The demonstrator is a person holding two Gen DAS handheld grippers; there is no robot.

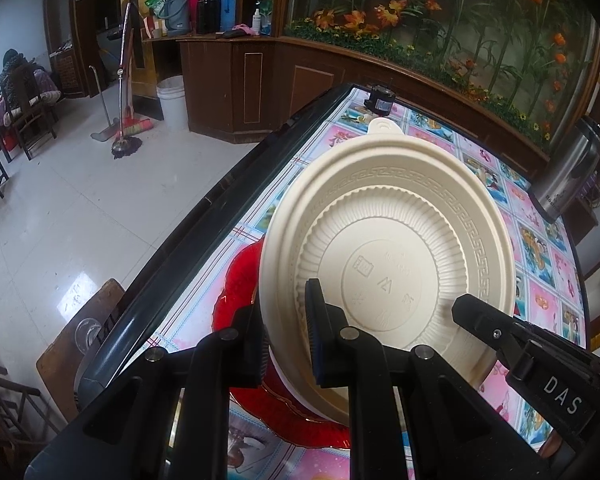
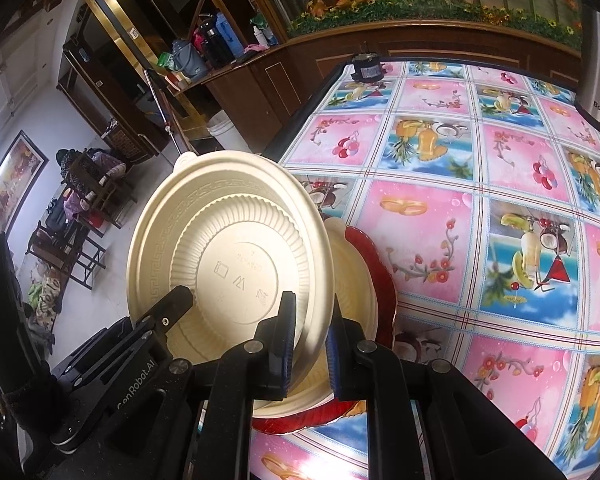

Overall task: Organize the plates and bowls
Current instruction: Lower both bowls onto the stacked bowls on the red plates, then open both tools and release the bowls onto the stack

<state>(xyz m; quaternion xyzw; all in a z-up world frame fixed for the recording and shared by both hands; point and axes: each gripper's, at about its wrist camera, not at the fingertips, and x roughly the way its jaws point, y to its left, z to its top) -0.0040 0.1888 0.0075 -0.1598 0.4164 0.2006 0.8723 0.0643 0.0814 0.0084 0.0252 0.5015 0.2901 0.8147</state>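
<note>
A cream plastic bowl [image 1: 388,240] [image 2: 228,248] with a ribbed wall and patterned rim hangs tilted over the table's near-left corner, its inside facing both cameras. My left gripper [image 1: 290,344] is shut on its rim at the left side. My right gripper [image 2: 310,348] is shut on the rim at the other side; one of its fingers [image 1: 472,312] shows in the left wrist view. Below the bowl lies a red plate [image 1: 236,280] [image 2: 380,276] with a second cream bowl [image 2: 352,280] resting in it, partly hidden.
The table [image 2: 460,208] wears a pink and blue fruit-print cloth. A steel flask [image 1: 568,168] [image 2: 598,60] stands at the far right, a small black object [image 1: 380,100] [image 2: 366,68] at the far corner. The black table edge [image 1: 220,200] drops to tiled floor; a wooden chair [image 1: 80,340] stands close.
</note>
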